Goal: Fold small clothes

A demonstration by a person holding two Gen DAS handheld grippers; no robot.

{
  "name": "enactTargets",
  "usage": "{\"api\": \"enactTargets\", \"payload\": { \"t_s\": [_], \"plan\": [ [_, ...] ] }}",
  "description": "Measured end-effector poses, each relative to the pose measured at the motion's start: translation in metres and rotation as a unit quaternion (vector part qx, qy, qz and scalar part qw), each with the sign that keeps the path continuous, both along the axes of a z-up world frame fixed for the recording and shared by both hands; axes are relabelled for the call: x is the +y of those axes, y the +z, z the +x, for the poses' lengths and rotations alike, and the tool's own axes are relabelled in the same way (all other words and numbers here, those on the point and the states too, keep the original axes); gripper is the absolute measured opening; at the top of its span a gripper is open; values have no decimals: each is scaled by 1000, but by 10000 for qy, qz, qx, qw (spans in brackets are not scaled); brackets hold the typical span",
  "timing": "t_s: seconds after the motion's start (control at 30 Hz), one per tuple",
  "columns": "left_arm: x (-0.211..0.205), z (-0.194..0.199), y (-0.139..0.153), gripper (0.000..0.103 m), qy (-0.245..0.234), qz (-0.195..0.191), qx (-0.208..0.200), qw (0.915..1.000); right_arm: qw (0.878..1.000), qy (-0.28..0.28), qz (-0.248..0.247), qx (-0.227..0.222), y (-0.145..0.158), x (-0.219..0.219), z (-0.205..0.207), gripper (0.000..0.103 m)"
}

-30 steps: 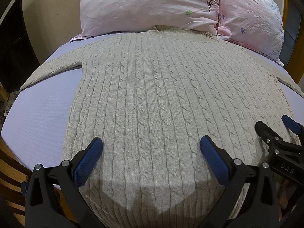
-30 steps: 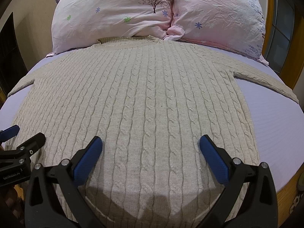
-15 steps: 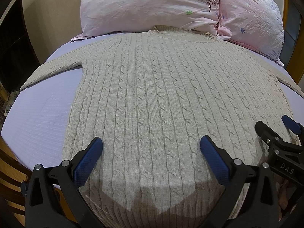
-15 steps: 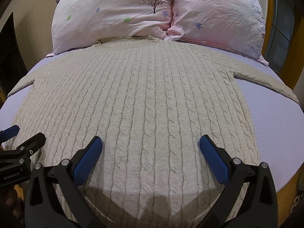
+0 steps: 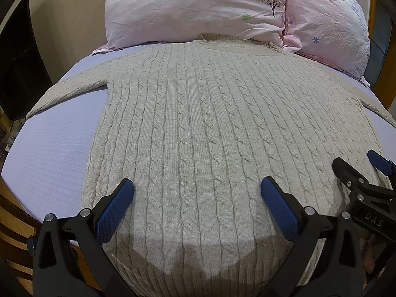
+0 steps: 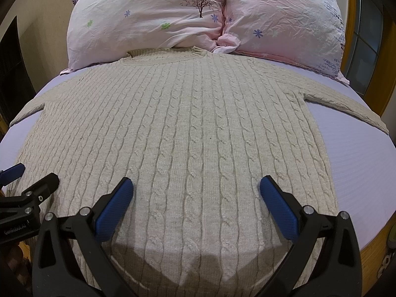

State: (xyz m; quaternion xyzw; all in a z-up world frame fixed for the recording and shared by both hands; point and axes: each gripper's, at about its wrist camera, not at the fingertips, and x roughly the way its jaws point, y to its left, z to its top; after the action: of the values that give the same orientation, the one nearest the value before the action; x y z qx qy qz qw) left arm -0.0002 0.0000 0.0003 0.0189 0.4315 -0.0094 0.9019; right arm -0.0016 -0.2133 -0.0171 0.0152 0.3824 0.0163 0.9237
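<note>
A beige cable-knit sweater (image 5: 198,113) lies flat on the lilac bed, collar at the pillows, sleeves spread to both sides; it also fills the right wrist view (image 6: 188,128). My left gripper (image 5: 196,191) is open and empty, hovering over the sweater's lower left part near the hem. My right gripper (image 6: 195,190) is open and empty over the lower right part. The right gripper shows at the right edge of the left wrist view (image 5: 358,170). The left gripper shows at the left edge of the right wrist view (image 6: 27,180).
Two pink flowered pillows (image 5: 195,7) (image 6: 284,17) lie at the head of the bed. Lilac sheet (image 5: 52,148) (image 6: 358,168) shows on both sides of the sweater. A wooden bed frame (image 6: 368,255) runs along the near edge. A dark panel (image 5: 17,69) stands at the left.
</note>
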Motion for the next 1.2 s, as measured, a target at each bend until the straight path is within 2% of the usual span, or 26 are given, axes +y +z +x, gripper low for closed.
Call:
{"api": "enactTargets", "payload": {
  "t_s": [0.93,1.03,1.2],
  "plan": [
    [0,0,0,102,-2,2,-8,10000,10000,7,-7,9,1,-1,-1,101],
    [0,0,0,102,-3,4,-13,10000,10000,29,-19,24,16,7,-1,101],
    [0,-1,0,102,-2,9,-60,10000,9998,217,-40,8,19,7,-2,101]
  ]
}}
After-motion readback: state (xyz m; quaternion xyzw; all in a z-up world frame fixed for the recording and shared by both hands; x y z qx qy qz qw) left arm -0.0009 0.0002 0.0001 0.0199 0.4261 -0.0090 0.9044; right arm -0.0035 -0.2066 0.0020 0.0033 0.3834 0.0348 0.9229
